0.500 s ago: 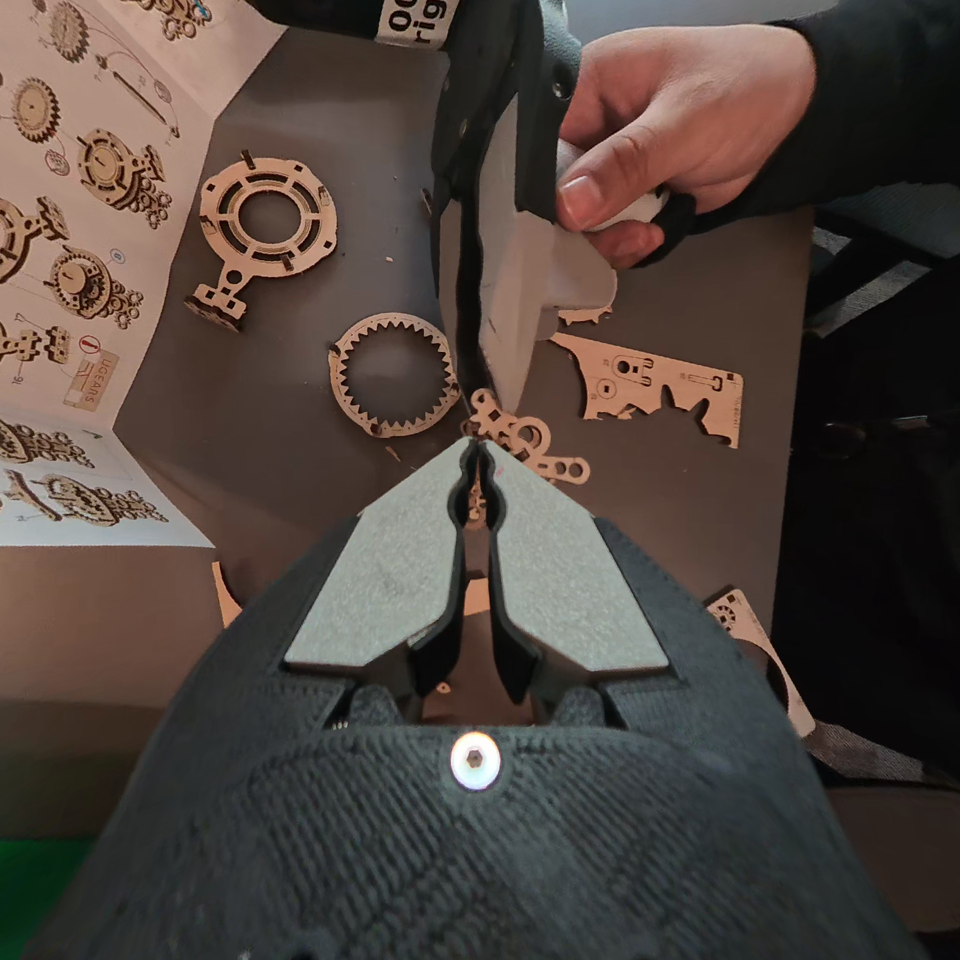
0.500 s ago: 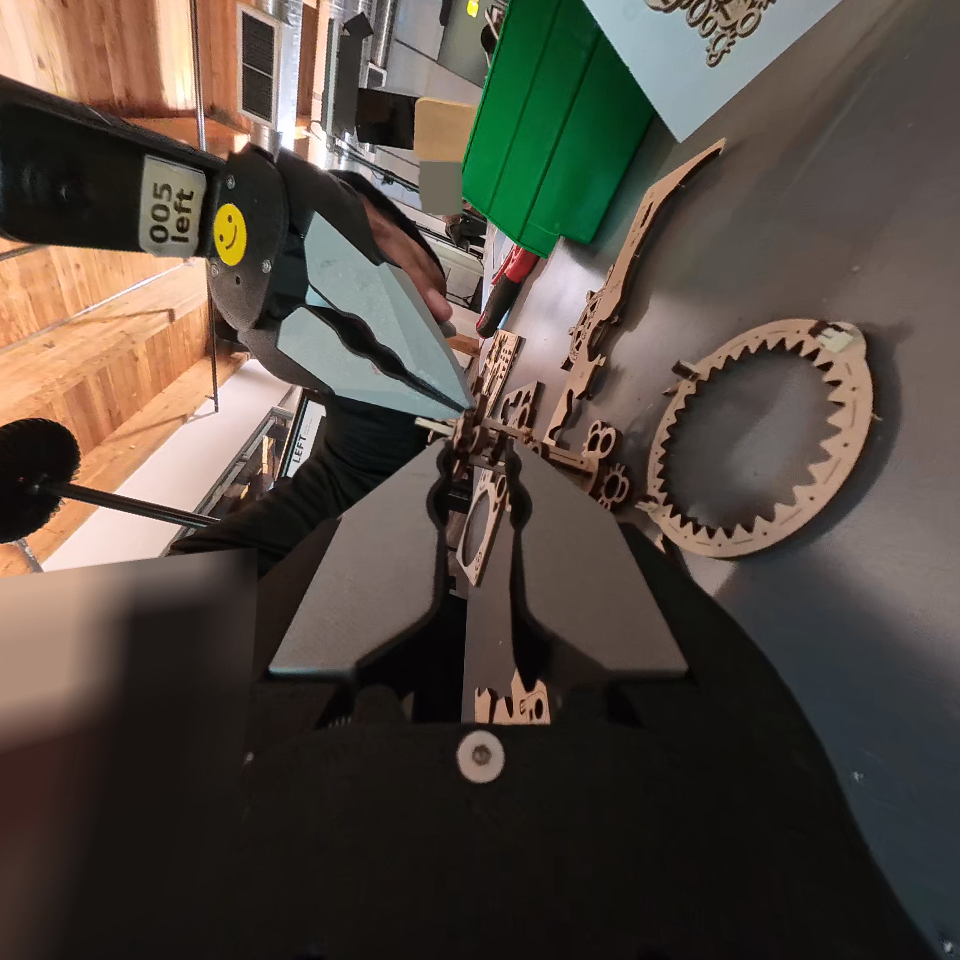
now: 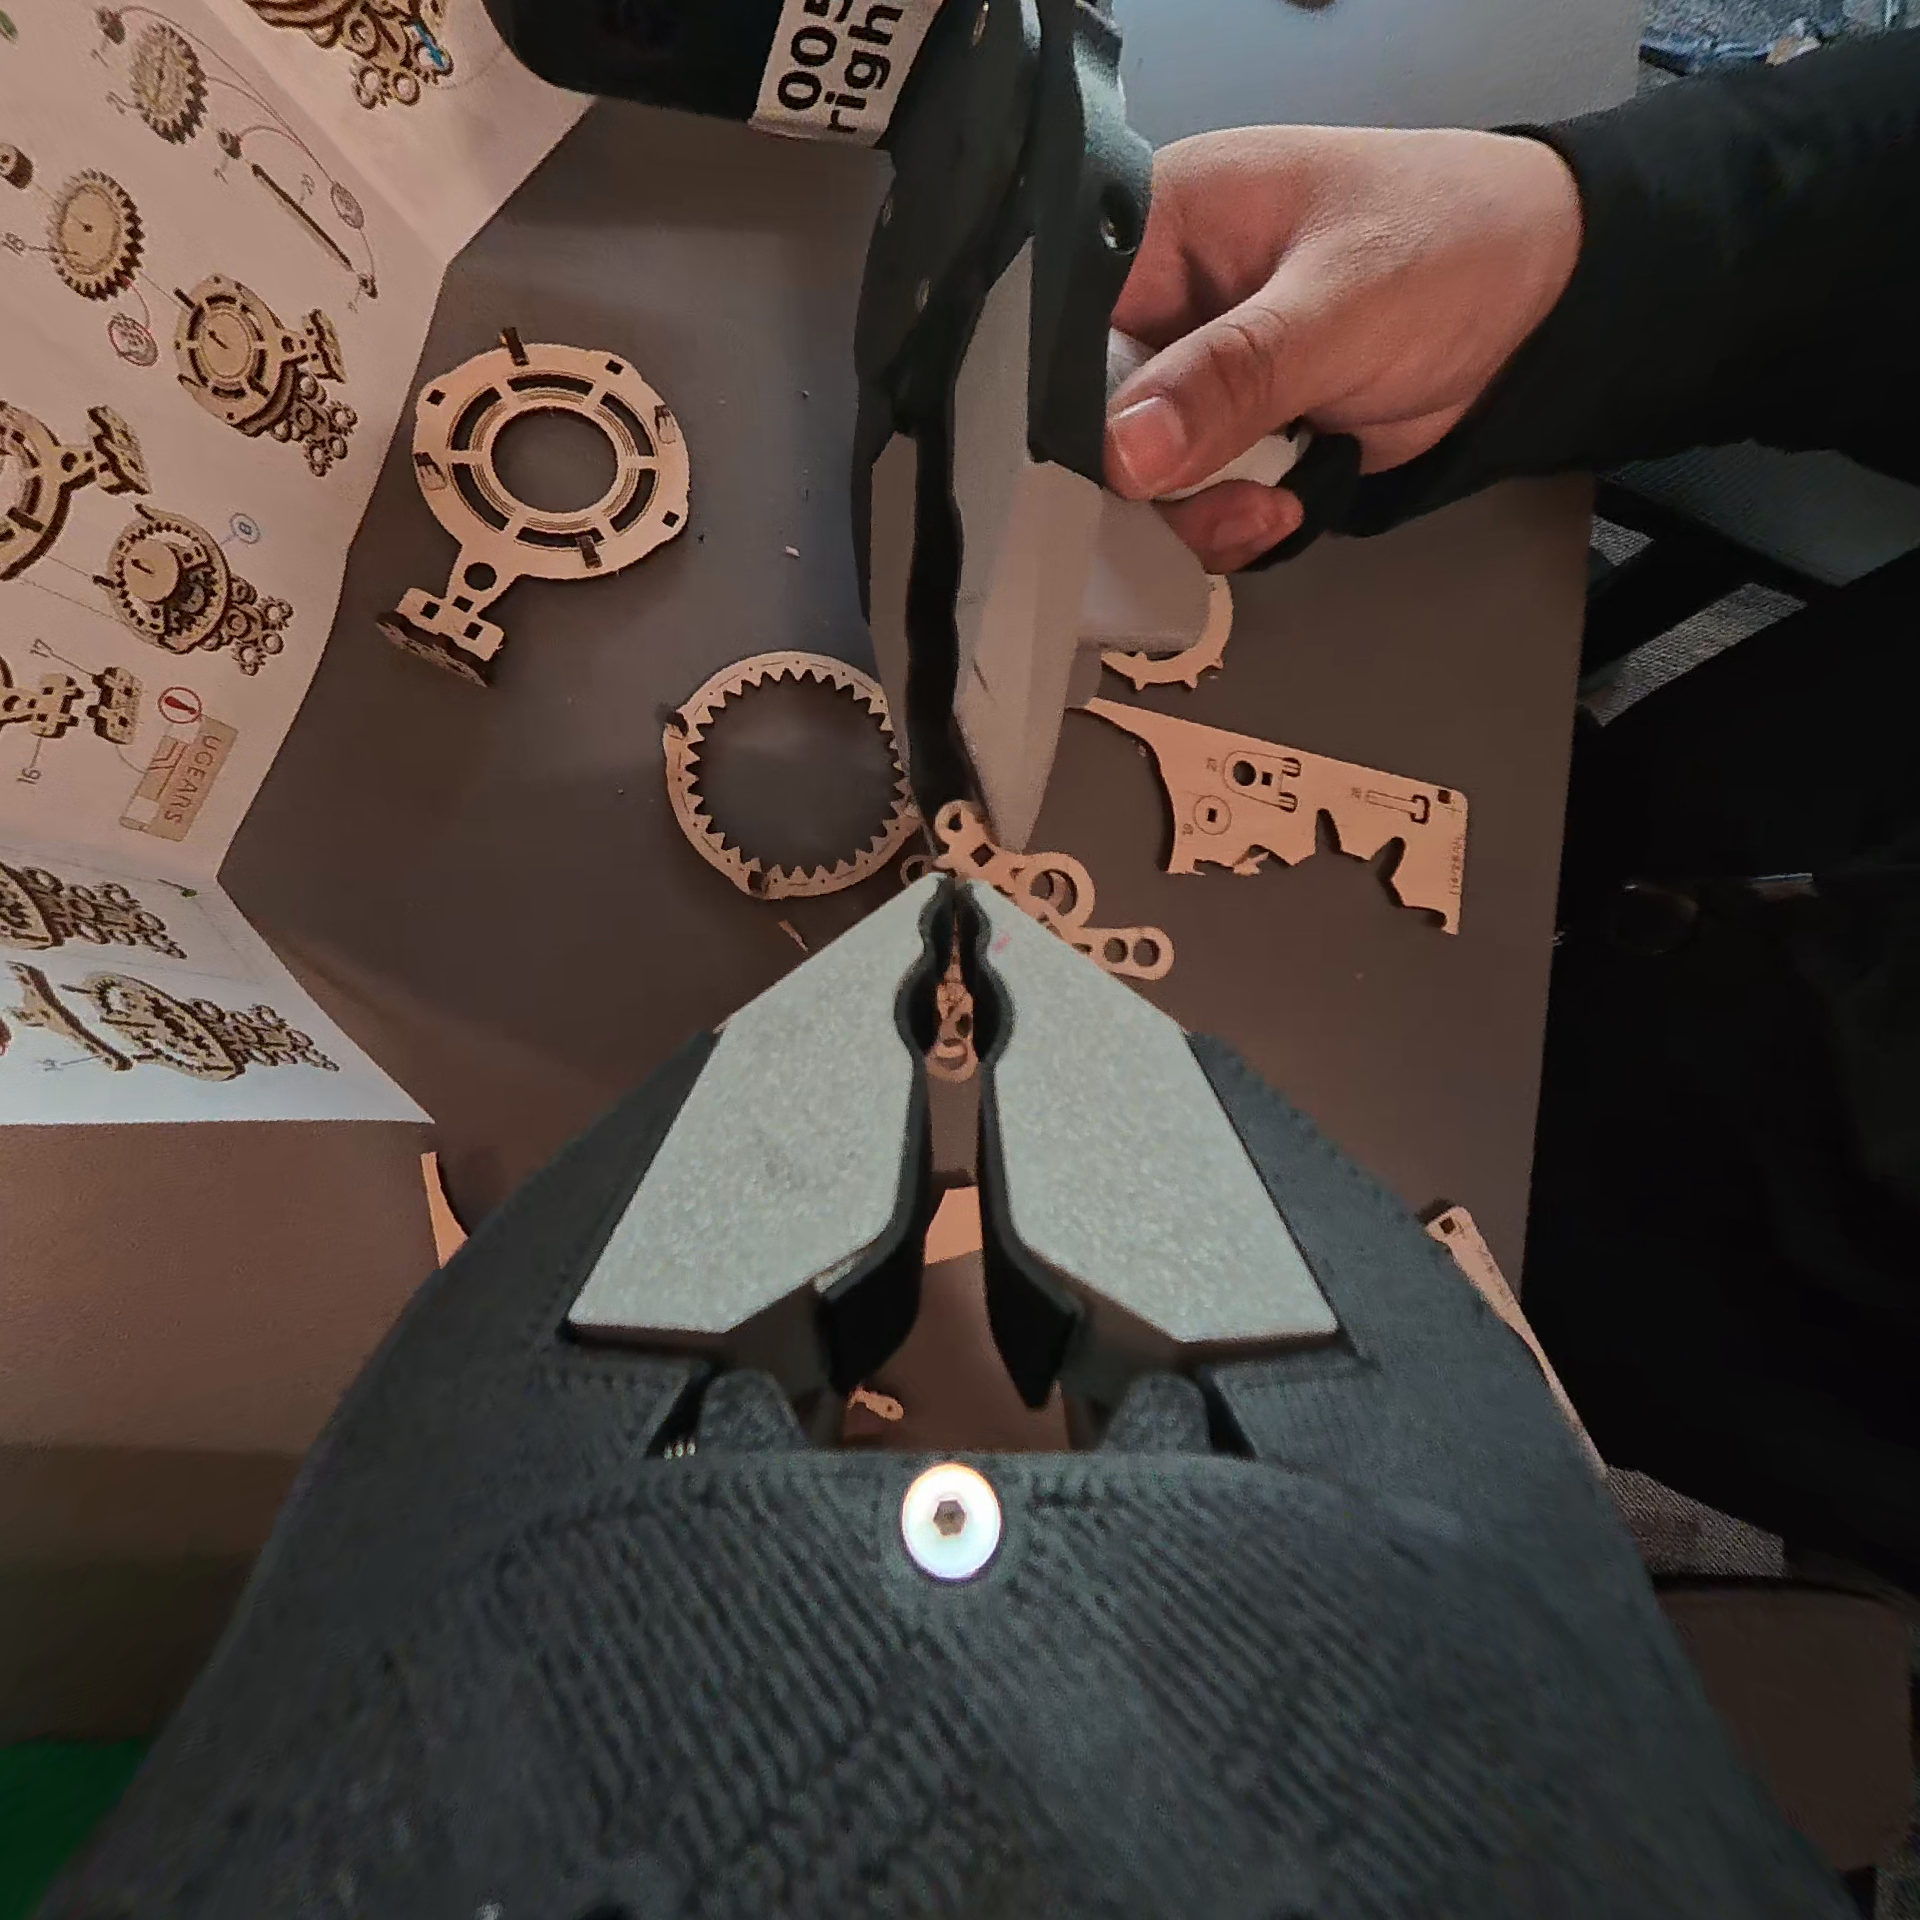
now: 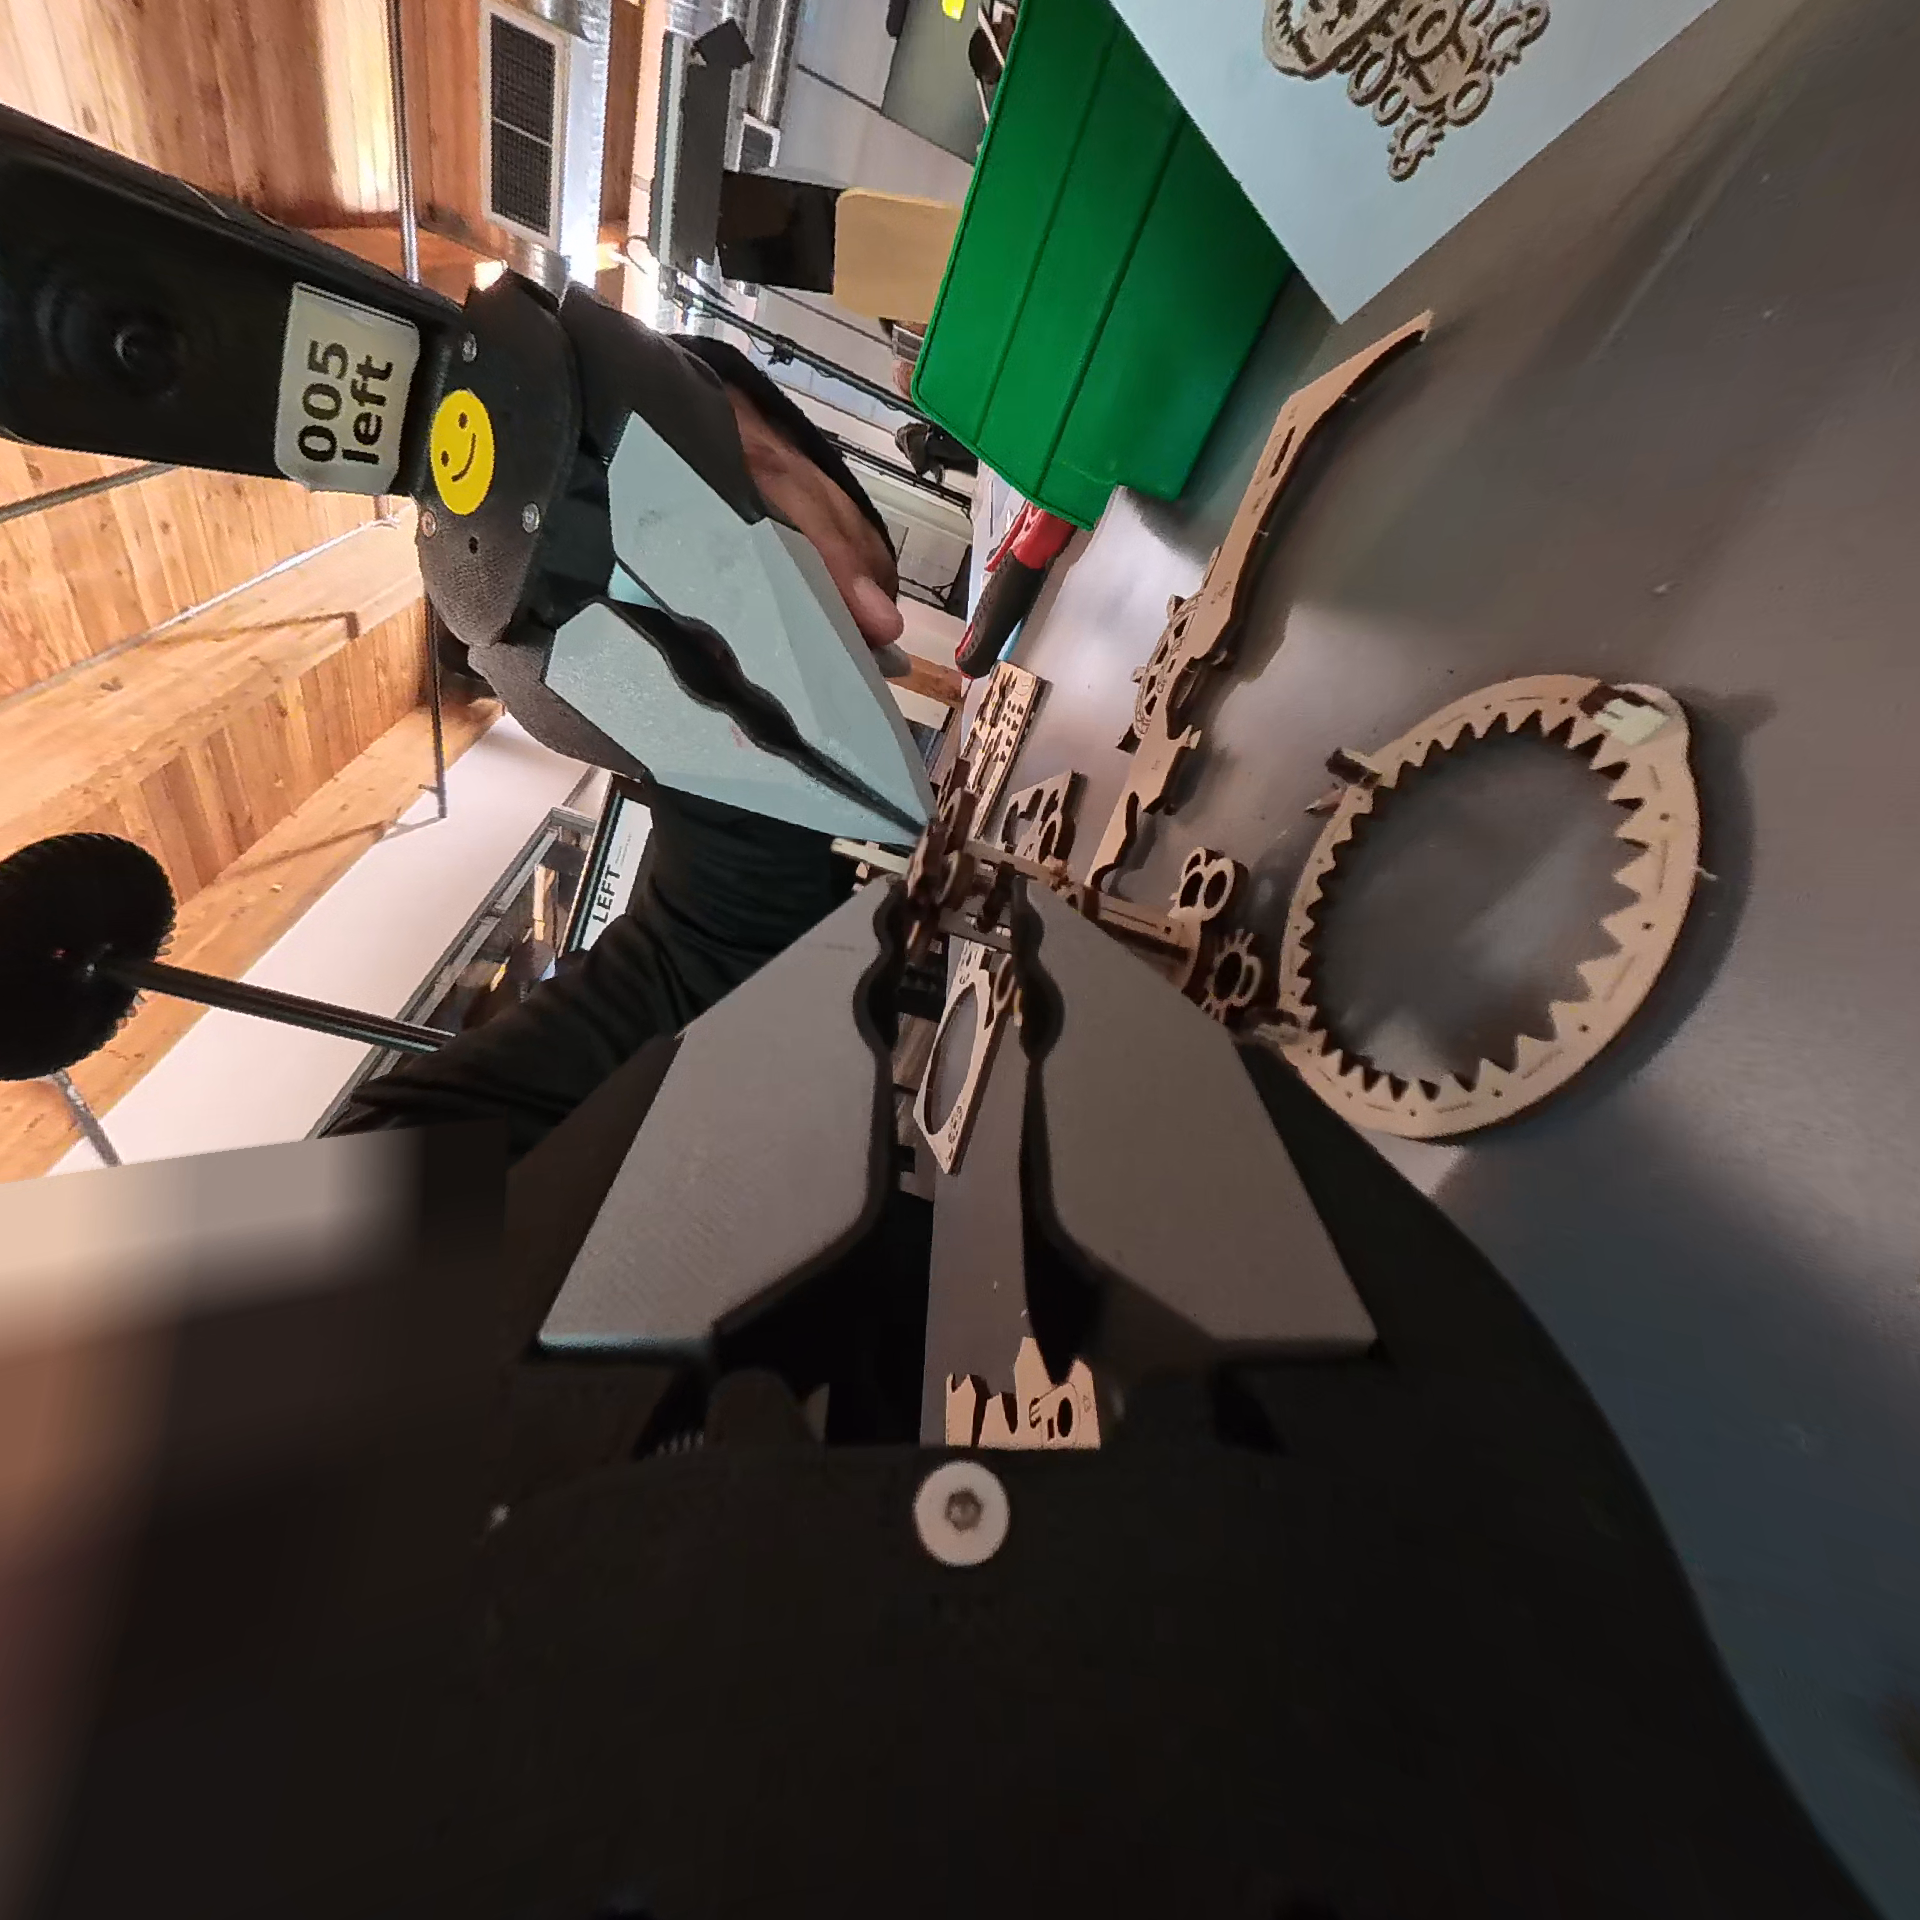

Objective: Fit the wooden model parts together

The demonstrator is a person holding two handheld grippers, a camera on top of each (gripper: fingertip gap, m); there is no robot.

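A small wooden gear assembly [image 4: 966,883] on thin axles is held just above the dark table [image 3: 499,935]. My right gripper [image 4: 951,904] is shut on it, one finger on each side. In the left wrist view the right gripper [image 3: 966,821] comes down from the top. My left gripper [image 3: 951,899] is shut on a small wooden part [image 3: 951,1023] of the same assembly, and its tips meet the right gripper's tips. In the right wrist view the left gripper [image 4: 920,821] reaches in from the upper left. The joint itself is hidden by the fingers.
A toothed wooden ring [image 3: 784,779] lies left of the grippers. A round slotted plate with a stem [image 3: 540,488] lies farther left, and a cut-out sheet scrap [image 3: 1320,821] to the right. An instruction sheet [image 3: 125,416] covers the left. A green bin [image 4: 1091,260] and a red-handled tool [image 4: 1013,582] stand beyond.
Almost nothing has changed. Both grippers stay shut, tip to tip on the assembly, at the same spot.
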